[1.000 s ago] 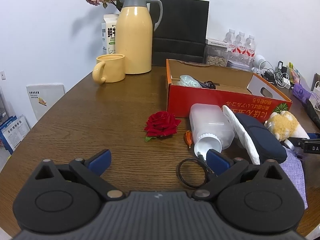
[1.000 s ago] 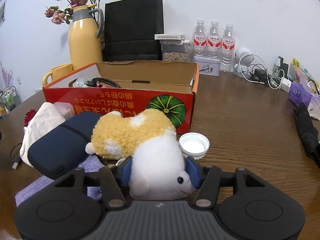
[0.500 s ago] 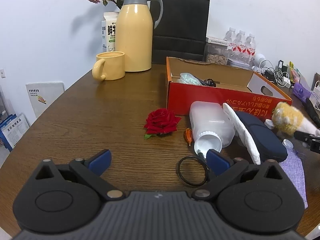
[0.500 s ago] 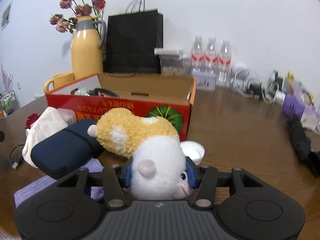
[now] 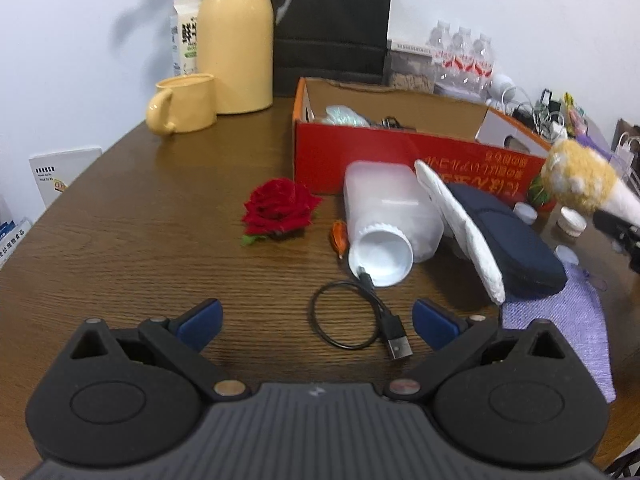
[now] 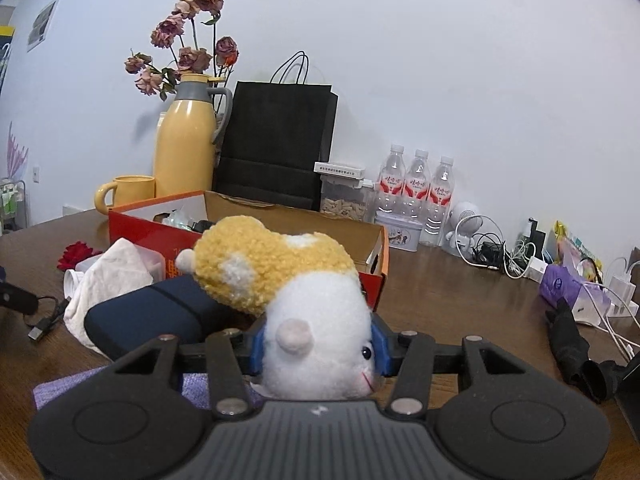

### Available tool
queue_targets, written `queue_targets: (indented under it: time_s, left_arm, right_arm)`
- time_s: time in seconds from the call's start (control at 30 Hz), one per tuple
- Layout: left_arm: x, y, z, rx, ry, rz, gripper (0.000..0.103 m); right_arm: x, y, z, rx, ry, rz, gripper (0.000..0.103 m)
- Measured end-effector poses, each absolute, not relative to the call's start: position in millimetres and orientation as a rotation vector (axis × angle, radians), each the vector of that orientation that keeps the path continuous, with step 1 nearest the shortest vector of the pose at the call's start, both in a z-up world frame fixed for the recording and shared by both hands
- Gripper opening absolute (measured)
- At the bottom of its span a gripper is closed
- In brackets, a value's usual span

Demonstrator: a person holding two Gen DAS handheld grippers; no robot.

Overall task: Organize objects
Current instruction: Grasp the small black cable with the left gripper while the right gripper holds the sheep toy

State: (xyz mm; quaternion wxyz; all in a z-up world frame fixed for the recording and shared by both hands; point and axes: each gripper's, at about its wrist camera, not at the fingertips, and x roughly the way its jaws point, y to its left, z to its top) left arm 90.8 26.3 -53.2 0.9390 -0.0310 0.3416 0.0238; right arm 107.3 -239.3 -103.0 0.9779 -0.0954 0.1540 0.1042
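My right gripper (image 6: pixel 320 348) is shut on the white head of a yellow-and-white plush toy (image 6: pixel 280 272), held off the table in front of the open red cardboard box (image 6: pixel 136 228). In the left wrist view the plush toy (image 5: pixel 580 180) hangs at the far right by the red box (image 5: pixel 400 152). My left gripper (image 5: pixel 316 318) stands open low over a coiled black USB cable (image 5: pixel 348 316). Beyond it lie a white plastic jar (image 5: pixel 388 208) on its side, a red rose (image 5: pixel 282 208), a white cloth (image 5: pixel 460 232) and a dark blue case (image 5: pixel 504 232).
A purple cloth (image 5: pixel 560 320) lies under the case, with small white lids (image 5: pixel 572 220) nearby. At the back stand a yellow thermos (image 5: pixel 236 40), a yellow mug (image 5: pixel 184 104), a black paper bag (image 6: pixel 276 144) and water bottles (image 6: pixel 416 188). Chargers and cords (image 6: pixel 504 256) crowd the right.
The right gripper has closed tighter on the plush toy, lifted it off the table and tipped upward. The left gripper has moved forward and down, closer to the cable.
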Motion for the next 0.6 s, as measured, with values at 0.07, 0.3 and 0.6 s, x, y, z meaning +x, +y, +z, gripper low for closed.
queue_targets:
  time_s: [0.07,0.3,0.6]
  left_arm:
    - [95,22,-57,-0.067,0.712,0.055,0.103]
    - [86,3,-57,-0.013,0.691,0.064,0.082]
    - [84,-13,-58,0.038,0.679,0.002,0.031]
  right_arm:
    - [106,-239,-103,-0.193,0.307,0.207,0.048]
    - [105,-239,-103,-0.193,0.299,0.2,0.048]
    - [103,-240,-103,-0.188,0.29,0.197,0.048]
